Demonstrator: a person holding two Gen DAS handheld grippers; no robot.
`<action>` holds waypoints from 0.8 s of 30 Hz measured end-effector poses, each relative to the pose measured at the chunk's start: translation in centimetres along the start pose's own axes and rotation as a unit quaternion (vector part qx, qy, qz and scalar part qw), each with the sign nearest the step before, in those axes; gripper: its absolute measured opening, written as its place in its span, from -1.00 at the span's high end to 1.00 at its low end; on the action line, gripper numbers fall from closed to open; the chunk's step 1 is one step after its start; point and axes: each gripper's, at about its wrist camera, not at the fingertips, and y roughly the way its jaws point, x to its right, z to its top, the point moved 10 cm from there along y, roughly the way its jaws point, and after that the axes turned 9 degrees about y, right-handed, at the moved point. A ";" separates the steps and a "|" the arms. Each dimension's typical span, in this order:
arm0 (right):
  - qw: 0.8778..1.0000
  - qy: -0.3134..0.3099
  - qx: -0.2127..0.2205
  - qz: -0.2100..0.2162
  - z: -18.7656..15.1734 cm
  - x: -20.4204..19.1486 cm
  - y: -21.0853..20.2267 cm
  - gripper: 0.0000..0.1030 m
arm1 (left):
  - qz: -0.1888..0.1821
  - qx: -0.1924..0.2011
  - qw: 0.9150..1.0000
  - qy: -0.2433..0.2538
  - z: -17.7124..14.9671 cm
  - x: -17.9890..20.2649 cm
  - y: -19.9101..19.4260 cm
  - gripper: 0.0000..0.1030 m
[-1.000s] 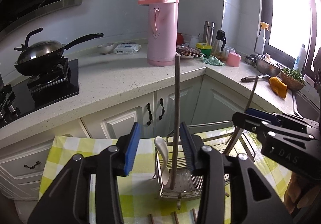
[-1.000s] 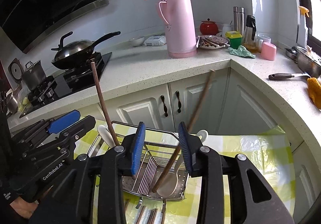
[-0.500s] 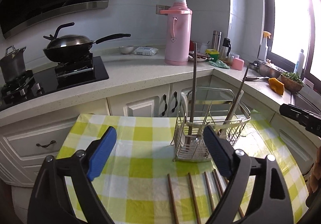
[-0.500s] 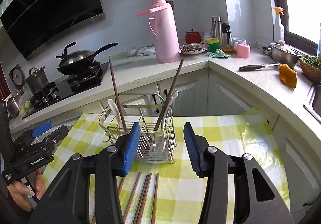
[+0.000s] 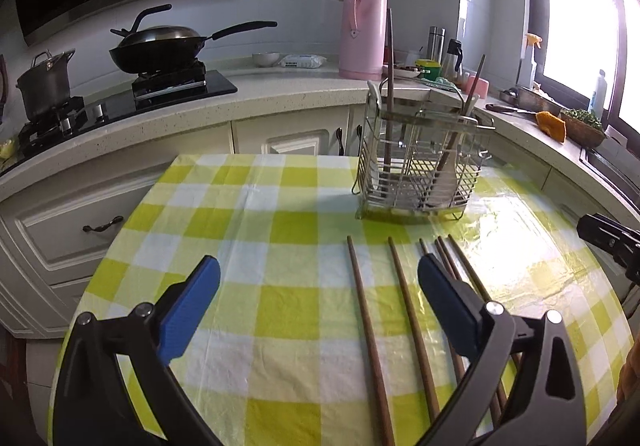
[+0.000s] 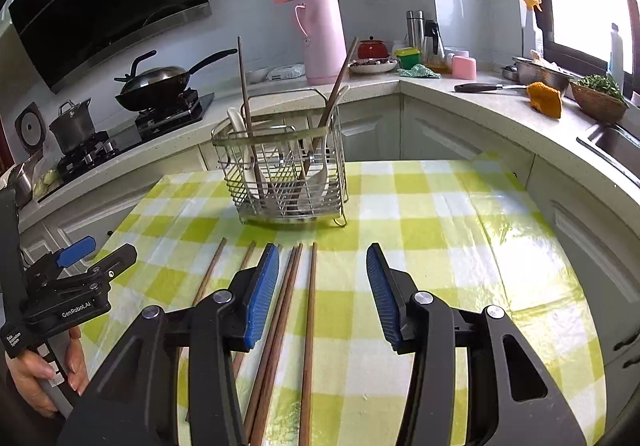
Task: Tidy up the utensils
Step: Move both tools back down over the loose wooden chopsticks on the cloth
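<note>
Nearest, left gripper with blue pads, jaws spread wide after just opening, nothing between the pads; two of the loose brown wooden chopsticks flat on the green-and-white checked tablecloth in the gap below, on the near side of the wire utensil basket, others partly hidden under the right-hand finger. Right gripper likewise empty, jaws parted about halfway after widening a moment ago, one chopstick and a close pair of the same row on the cloth beneath its gap, more under and beyond its left-hand finger. A hand on the left gripper's handle. Farther on, shiny steel wire utensil basket upright on the cloth, just past the chopstick tips, with two long brown chopsticks and white spoons standing inside. Behind the basket, on the counter, tall pink thermos flask.
</note>
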 end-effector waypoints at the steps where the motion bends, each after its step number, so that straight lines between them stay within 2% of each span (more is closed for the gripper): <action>1: 1.000 0.002 0.000 -0.002 -0.5 0.1 0.0 0.13 | -0.001 -0.004 1.000 -0.002 -0.5 0.0 0.1 -0.87; 10: 0.999 0.010 -0.043 -0.006 -5.1 0.6 2.7 0.13 | -0.013 -0.049 0.999 0.004 -4.2 1.0 2.3 -0.87; 17: 0.997 0.015 -0.070 -0.007 -6.4 1.2 4.7 0.13 | -0.030 -0.073 0.997 0.002 -4.4 2.0 4.4 -0.84; 22: 0.996 0.014 -0.087 -0.007 -6.9 1.5 6.0 0.13 | -0.038 -0.093 0.995 0.016 -4.3 3.1 6.2 -0.57; 24: 0.995 0.012 -0.095 -0.007 -7.0 1.5 6.6 0.13 | -0.040 -0.100 0.994 0.021 -4.3 3.5 6.9 -0.39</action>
